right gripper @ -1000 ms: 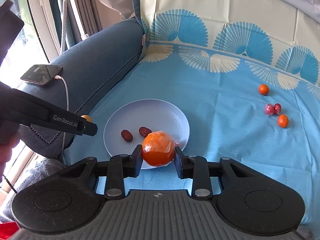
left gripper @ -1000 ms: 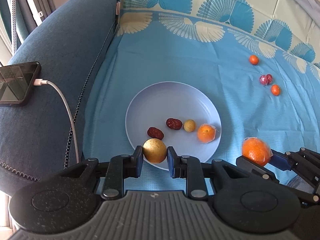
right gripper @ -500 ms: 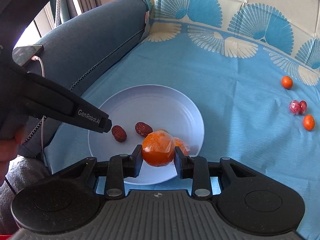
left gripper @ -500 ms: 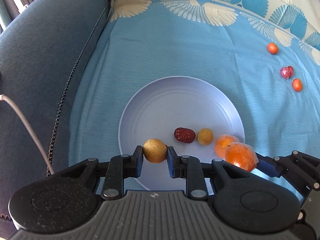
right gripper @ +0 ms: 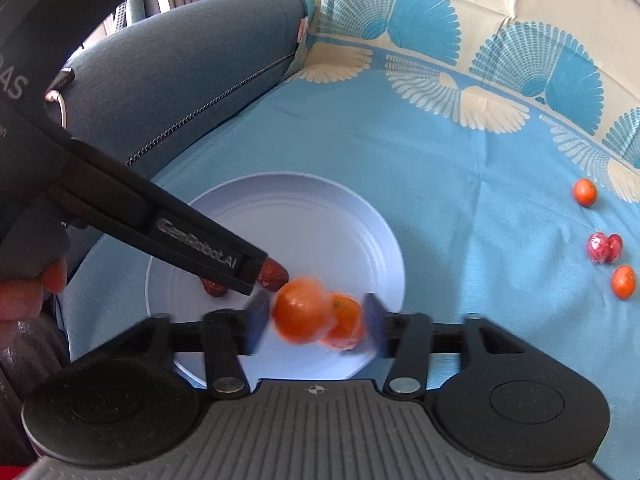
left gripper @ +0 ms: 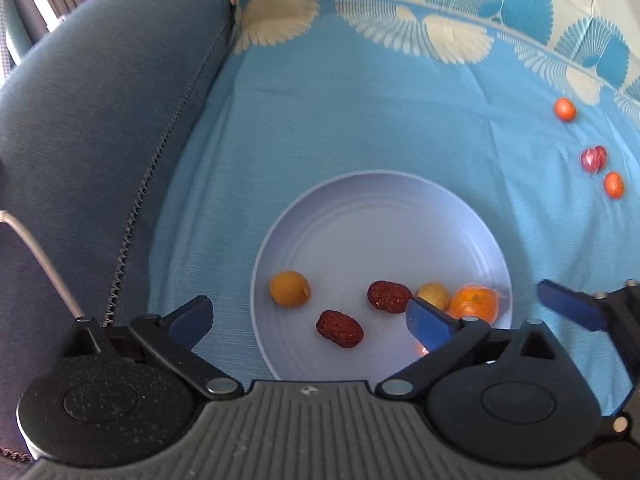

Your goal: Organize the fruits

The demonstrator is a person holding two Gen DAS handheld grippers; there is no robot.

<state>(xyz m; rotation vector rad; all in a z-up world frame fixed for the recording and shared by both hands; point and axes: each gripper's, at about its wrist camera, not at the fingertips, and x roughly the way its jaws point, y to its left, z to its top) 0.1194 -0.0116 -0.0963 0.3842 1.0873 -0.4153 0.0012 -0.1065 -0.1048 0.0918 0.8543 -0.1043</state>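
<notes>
Pale lavender and shallow, the plate [left gripper: 380, 200] sits near on the blue cloth [left gripper: 360, 120] as the collecting spot, so both tongs hang over its near edge. The left gripper [left gripper: 310, 318] has just spread wide, and its yellow fruit [left gripper: 289, 289] lies free on the plate's left side. The right gripper [right gripper: 314, 322] has also been opening; its wrapped orange [right gripper: 300, 310] sits between the pads, seemingly released against a second orange [right gripper: 346, 322], though blur hides any contact. Three small fruits, one of them an orange one [right gripper: 585, 192], wait far right.
</notes>
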